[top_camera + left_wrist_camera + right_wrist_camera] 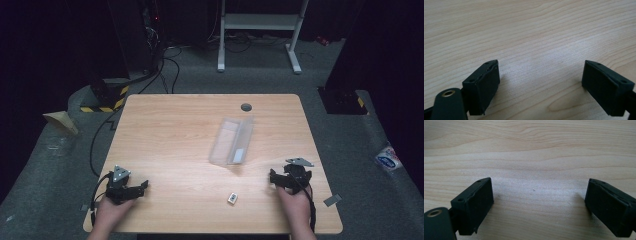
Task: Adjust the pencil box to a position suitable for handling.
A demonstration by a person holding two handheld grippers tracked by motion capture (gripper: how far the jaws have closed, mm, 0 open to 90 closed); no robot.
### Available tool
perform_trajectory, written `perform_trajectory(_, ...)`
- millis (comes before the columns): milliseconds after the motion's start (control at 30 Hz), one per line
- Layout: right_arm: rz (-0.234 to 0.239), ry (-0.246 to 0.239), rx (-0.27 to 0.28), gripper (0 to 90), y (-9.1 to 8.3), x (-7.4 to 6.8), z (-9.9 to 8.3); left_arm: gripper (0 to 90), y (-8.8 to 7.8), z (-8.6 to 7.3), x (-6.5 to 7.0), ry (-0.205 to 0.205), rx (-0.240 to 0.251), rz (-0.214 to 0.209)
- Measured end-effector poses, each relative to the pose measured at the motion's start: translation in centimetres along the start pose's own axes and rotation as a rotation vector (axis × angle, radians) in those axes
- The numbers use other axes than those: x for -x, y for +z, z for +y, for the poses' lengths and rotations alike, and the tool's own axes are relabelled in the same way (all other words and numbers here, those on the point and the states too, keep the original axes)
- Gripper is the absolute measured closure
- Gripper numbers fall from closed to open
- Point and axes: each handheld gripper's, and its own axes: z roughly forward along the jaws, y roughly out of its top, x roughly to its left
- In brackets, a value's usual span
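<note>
Near the counter's [170,130] front corners, the left gripper [142,187] and right gripper [272,176] both rest with jaws spread wide, nothing between them. Between the two, nearer the right gripper, lies a small white block [232,198]; a clear plastic case [231,141] sits farther back.

Grey carpet floor [200,75], dark surroundings
</note>
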Motion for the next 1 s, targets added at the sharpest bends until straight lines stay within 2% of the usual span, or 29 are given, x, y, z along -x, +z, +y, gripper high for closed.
perform_trajectory(300,0.017,-0.014,-0.002,7.9,-0.1,-0.1,-0.1,15.0,0.0,0.0,0.0,0.001,0.000,-0.001)
perform_trajectory(500,0.024,-0.038,0.006,15.2,-0.3,-0.4,-0.1,14.4,0.0,0.0,0.0,0.001,-0.002,-0.004)
perform_trajectory(633,0.012,-0.048,0.031,18.3,-0.6,-0.9,0.0,14.4,0.0,0.0,0.0,0.000,-0.002,-0.004)
perform_trajectory(900,0.055,-0.062,0.094,24.6,-1.6,-2.2,0.5,14.3,0.0,0.0,0.0,0.000,-0.001,-0.003)
perform_trajectory(1000,0.076,-0.049,0.120,25.8,-1.9,-2.5,0.8,14.4,0.0,0.0,0.0,0.000,-0.001,-0.003)
